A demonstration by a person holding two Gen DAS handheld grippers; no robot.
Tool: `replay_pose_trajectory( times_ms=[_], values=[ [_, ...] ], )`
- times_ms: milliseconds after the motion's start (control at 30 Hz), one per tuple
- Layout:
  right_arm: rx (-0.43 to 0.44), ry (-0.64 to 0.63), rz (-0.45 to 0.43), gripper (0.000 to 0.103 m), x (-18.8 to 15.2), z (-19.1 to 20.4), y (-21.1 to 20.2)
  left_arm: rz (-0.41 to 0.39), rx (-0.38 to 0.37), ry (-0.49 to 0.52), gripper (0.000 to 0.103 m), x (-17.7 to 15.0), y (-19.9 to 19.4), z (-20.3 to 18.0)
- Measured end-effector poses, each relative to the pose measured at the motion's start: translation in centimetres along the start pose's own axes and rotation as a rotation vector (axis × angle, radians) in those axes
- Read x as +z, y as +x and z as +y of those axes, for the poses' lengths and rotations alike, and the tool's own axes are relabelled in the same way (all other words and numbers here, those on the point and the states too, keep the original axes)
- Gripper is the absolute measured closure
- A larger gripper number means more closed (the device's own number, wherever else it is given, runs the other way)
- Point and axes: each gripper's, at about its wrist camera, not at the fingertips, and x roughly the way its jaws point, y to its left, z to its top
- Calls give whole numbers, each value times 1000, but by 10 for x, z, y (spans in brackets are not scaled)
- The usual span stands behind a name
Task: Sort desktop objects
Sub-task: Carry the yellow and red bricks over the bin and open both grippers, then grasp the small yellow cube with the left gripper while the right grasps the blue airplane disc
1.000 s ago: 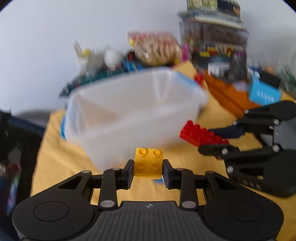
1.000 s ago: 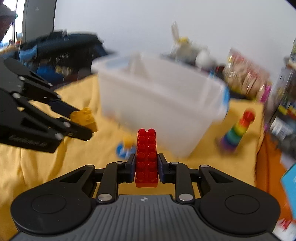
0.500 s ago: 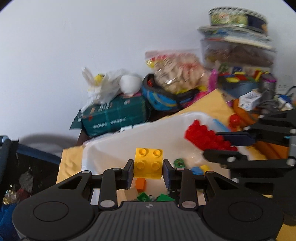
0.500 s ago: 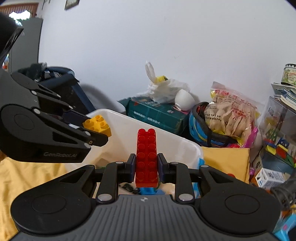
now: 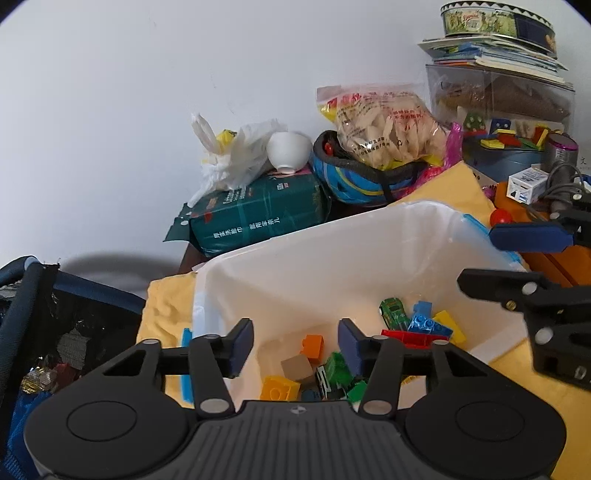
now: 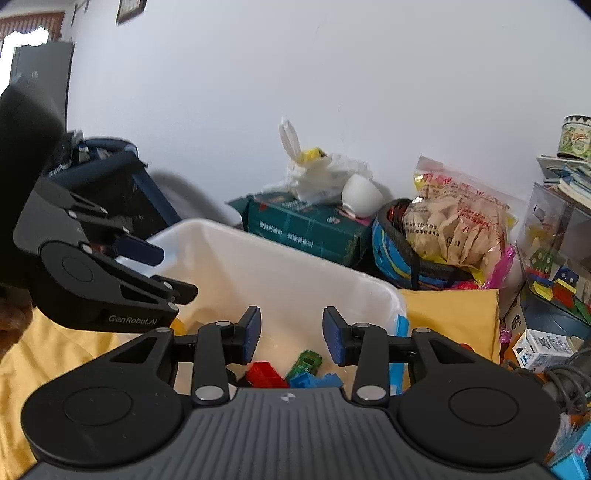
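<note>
Over the white bin (image 5: 332, 251), both grippers sat with nothing between the pads. Left gripper (image 5: 295, 341): jaws had just been opening, stood well apart, empty; the yellow brick (image 5: 279, 387) lay in the bin below it, beside a tan block (image 5: 297, 367) and an orange brick (image 5: 313, 345). Right gripper (image 6: 291, 334): jaws had just been opening too, gap clear; the red brick (image 6: 264, 374) lay on the bin floor just under it, next to a green toy car (image 6: 306, 362) and blue bricks (image 6: 308, 380). Bin stood on a yellow cloth (image 6: 448, 314). Behind the bin: green tissue pack (image 5: 258, 218), white plastic bag (image 5: 236, 155) and upturned white bowl (image 5: 289, 149) on top of it, blue helmet (image 5: 354, 181) holding a snack bag (image 5: 384, 127). Stacked clear boxes (image 5: 498, 92) at far right, tin (image 5: 495, 18) on top.
</note>
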Motion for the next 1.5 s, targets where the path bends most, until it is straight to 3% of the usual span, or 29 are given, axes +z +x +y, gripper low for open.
replay_pose_trajectory(
  times_ms=[200, 300, 500, 667, 767, 800, 833, 1100, 1233, 1500],
  values=[
    [33, 33, -28, 59, -5, -2, -28, -15, -51, -50, 48, -35, -31, -2],
    [69, 37, -34, 60, -16, 1, -43, 15, -125, -24, 48, -62, -39, -15],
    [96, 8, 59, 60, -55, 18, -50, 138, -233, 76, 48, -98, -6, -51],
    [85, 4, 144, 61, -84, 24, -49, 181, -292, -30, 54, -91, 30, -51],
    [69, 1, 179, 61, -96, 25, -48, 190, -303, -67, 67, -87, 43, -49],
    [70, 15, 191, 61, -98, 24, -47, 199, -309, -62, 77, -87, 46, -49],
    [70, 25, 201, 61, -102, 23, -47, 211, -314, -60, 77, -89, 48, -48],
    [115, 53, 251, 60, -111, 27, -25, 217, -341, -54, 78, -108, 14, -29],
    [157, 38, 258, 60, -110, 37, -7, 264, -329, -98, 78, -131, 0, -15],
    [191, -2, 297, 57, -108, 59, 37, 265, -317, -104, 77, -157, -11, -23]
  ],
)
